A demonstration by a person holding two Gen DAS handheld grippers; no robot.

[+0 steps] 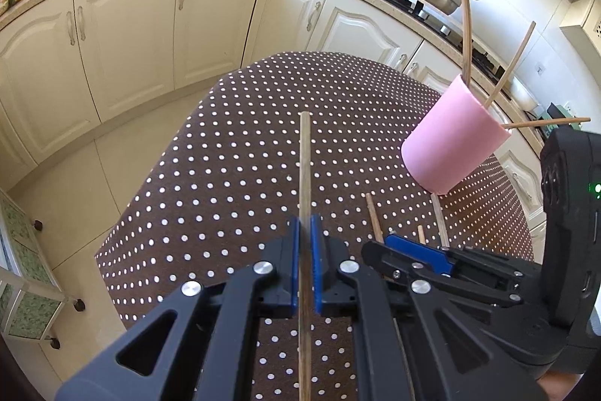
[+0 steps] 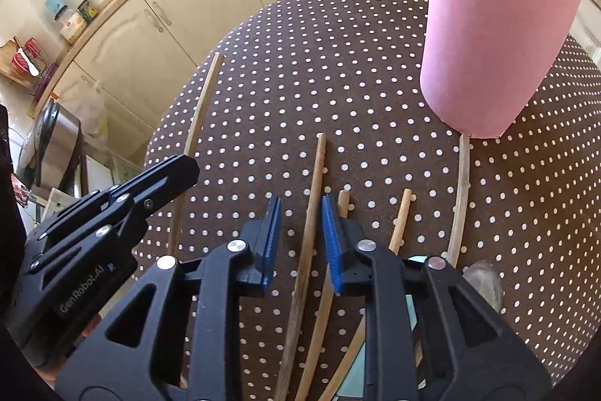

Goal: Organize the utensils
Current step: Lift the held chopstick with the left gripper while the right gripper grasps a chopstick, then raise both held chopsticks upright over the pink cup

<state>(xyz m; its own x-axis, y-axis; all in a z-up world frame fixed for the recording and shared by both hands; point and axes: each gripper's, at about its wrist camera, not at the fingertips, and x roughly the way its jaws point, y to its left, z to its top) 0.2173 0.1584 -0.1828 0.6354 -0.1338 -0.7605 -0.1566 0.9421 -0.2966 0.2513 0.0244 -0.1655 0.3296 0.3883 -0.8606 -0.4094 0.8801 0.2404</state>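
One chopstick [image 1: 305,175] points forward along left claw [image 1: 305,224].

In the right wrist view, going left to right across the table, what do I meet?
Left gripper → chopstick it holds → chopstick between the right jaws → short chopstick → pale chopstick → pink cup.

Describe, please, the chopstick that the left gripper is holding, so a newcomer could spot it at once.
Start at the brown polka-dot tablecloth and find the left gripper above it. The chopstick is clamped between its blue pads, pointing straight ahead; unlike the others, it neither lies on the cloth nor stands in the pink cup.
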